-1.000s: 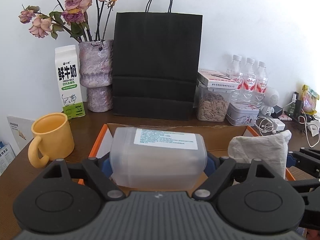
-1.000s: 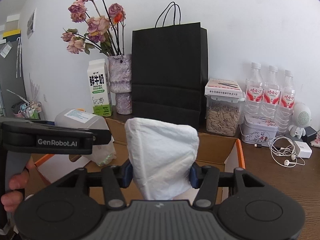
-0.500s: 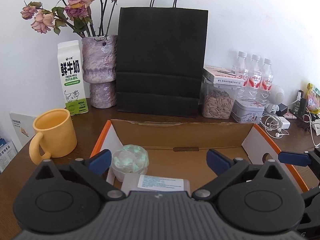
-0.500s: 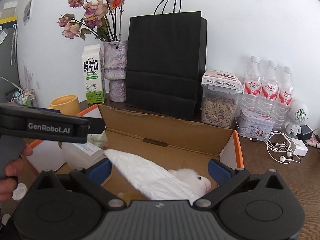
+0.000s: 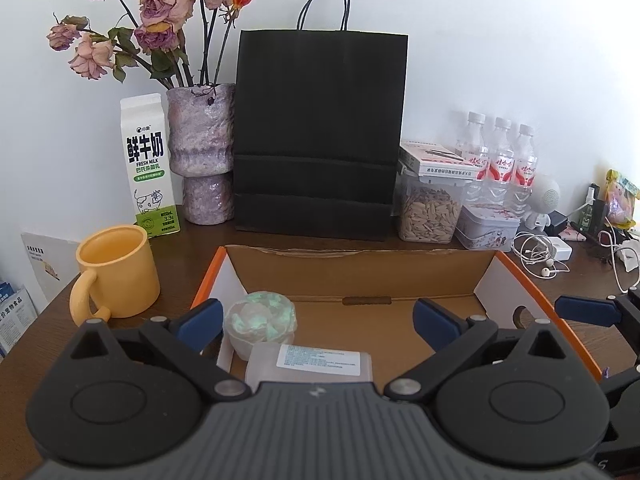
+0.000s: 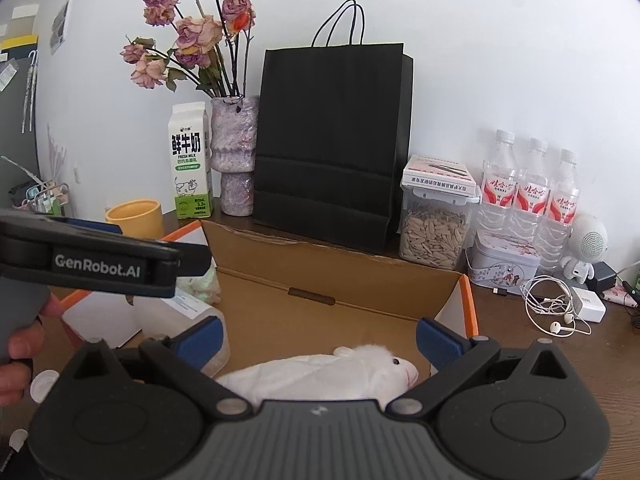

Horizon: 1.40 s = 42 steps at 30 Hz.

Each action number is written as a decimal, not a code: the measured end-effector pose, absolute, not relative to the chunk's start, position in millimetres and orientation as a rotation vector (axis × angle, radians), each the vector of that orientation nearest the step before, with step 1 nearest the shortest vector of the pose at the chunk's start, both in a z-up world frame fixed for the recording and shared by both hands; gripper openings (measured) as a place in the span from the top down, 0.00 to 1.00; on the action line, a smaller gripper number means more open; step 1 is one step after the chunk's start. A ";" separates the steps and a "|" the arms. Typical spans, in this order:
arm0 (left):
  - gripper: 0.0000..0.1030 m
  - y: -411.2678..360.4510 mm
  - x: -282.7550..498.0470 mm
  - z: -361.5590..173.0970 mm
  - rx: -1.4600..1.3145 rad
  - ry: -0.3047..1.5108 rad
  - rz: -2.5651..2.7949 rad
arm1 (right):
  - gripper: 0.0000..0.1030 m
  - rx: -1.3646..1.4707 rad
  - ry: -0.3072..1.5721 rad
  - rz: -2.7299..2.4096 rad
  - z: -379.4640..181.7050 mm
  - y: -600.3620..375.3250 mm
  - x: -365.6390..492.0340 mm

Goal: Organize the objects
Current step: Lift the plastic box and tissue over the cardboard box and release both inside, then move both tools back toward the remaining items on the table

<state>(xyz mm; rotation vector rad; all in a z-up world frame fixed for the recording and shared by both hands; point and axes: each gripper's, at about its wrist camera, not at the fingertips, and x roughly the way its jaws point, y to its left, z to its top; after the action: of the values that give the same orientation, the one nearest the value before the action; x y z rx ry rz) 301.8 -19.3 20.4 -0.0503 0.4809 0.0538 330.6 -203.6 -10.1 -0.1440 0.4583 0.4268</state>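
Observation:
An open cardboard box (image 5: 360, 268) with orange edges lies on the dark wooden table. In its left part lies a translucent plastic container (image 5: 308, 364) with a white label, below my open left gripper (image 5: 318, 320). Beside the container sits a wrapped pale green bundle (image 5: 260, 322). In the right wrist view a white plush toy (image 6: 332, 374) lies on the box floor (image 6: 320, 320), under my open right gripper (image 6: 318, 336). Neither gripper touches anything. The left gripper's body (image 6: 104, 266) crosses the left of the right wrist view, held by a hand (image 6: 20, 344).
Behind the box stand a black paper bag (image 5: 320, 136), a vase of dried roses (image 5: 200, 152), a milk carton (image 5: 148, 168), a seed jar (image 5: 430, 208), three water bottles (image 5: 500, 160) and a tin (image 5: 486, 226). A yellow mug (image 5: 116, 276) stands left; earphones and a charger (image 5: 544, 252) lie right.
Both grippers let go: the container dropped from the left jaws and the white plush from the right jaws into the box. Both jaws now stand wide.

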 end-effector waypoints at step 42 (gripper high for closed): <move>0.00 41.3 110.9 -14.9 -0.043 0.624 0.187 | 0.00 -0.134 0.540 0.346 -36.2 -219.7 140.8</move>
<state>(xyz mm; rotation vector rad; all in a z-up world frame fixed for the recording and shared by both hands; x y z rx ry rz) 110.9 41.3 -14.9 -0.0429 0.6241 0.1868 140.8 -219.7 -36.2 -0.1345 0.5403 0.3465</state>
